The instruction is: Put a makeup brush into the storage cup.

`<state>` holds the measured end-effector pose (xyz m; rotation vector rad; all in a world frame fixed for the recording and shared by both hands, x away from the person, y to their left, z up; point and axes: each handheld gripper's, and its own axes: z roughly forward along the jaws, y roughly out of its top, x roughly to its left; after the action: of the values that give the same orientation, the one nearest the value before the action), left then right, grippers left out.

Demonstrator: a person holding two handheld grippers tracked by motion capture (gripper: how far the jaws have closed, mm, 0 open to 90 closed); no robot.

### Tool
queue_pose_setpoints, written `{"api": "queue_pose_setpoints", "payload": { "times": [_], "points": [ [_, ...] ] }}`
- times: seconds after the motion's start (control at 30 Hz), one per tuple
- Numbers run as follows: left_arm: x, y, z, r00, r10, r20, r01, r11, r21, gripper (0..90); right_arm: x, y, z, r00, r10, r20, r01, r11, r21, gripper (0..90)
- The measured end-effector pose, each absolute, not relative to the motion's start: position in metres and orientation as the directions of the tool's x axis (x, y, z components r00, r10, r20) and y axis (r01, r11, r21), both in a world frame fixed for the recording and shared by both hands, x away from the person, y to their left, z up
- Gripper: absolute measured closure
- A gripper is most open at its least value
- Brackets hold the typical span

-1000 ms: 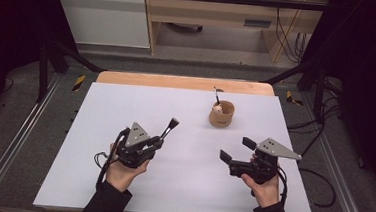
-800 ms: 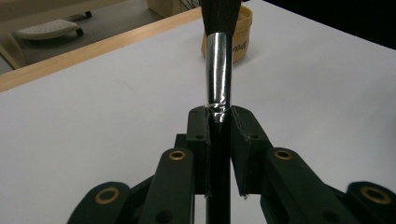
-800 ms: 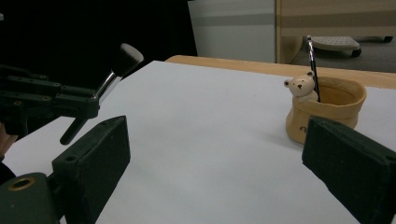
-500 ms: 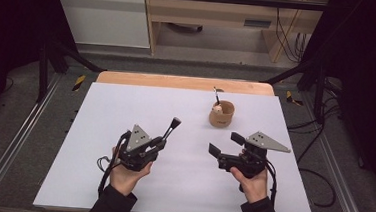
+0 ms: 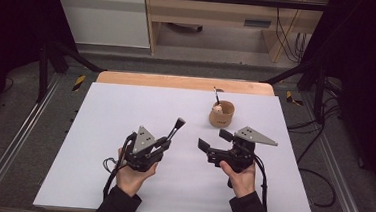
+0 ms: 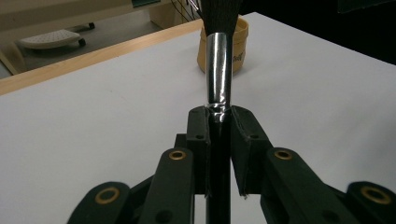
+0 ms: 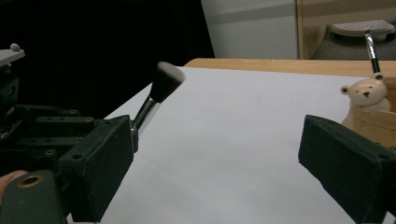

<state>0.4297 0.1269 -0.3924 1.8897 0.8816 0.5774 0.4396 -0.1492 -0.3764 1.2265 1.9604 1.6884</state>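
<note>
My left gripper (image 5: 164,142) (image 6: 219,122) is shut on the black handle of a makeup brush (image 5: 177,126) (image 6: 218,70). The brush's silver ferrule and dark bristle head point up and away toward a wooden cup (image 5: 221,114) (image 6: 239,44). To its right, my right gripper (image 5: 215,140) (image 7: 224,172) points left at the brush (image 7: 161,86) with its jaws wide apart. They have just been closing slightly, with nothing between them. The cup holds a small bear figure (image 7: 365,93) and a second brush (image 5: 217,94) (image 7: 371,49).
The white tabletop (image 5: 126,106) has a wooden strip (image 5: 177,81) along its far edge. Metal frame rails (image 5: 18,134) run down both sides. Cables (image 5: 316,180) lie on the floor to the right. A cabinet and a desk stand beyond the table.
My right gripper has moved left across the table, closer to the left gripper and the brush. The left gripper and the brush have stayed in place.
</note>
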Motion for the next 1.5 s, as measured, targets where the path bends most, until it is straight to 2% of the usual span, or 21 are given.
{"api": "queue_pose_setpoints", "payload": {
  "times": [0.77,1.03,1.5],
  "points": [
    [0.426,0.103,-0.395,0.647,0.763,0.016,0.313,-0.285,0.906,78.2,0.445,-0.132,-0.385,-0.602,0.705,0.374,0.449,-0.089,0.889,11.0],
    [0.423,0.096,-0.394,0.657,0.753,0.023,0.303,-0.293,0.907,78.1,0.446,-0.128,-0.389,-0.603,0.689,0.403,0.474,-0.097,0.875,14.1],
    [0.417,0.084,-0.392,0.674,0.738,0.015,0.29,-0.283,0.914,78.1,0.448,-0.124,-0.394,-0.597,0.655,0.463,0.516,-0.129,0.847,26.1]
  ]
}}
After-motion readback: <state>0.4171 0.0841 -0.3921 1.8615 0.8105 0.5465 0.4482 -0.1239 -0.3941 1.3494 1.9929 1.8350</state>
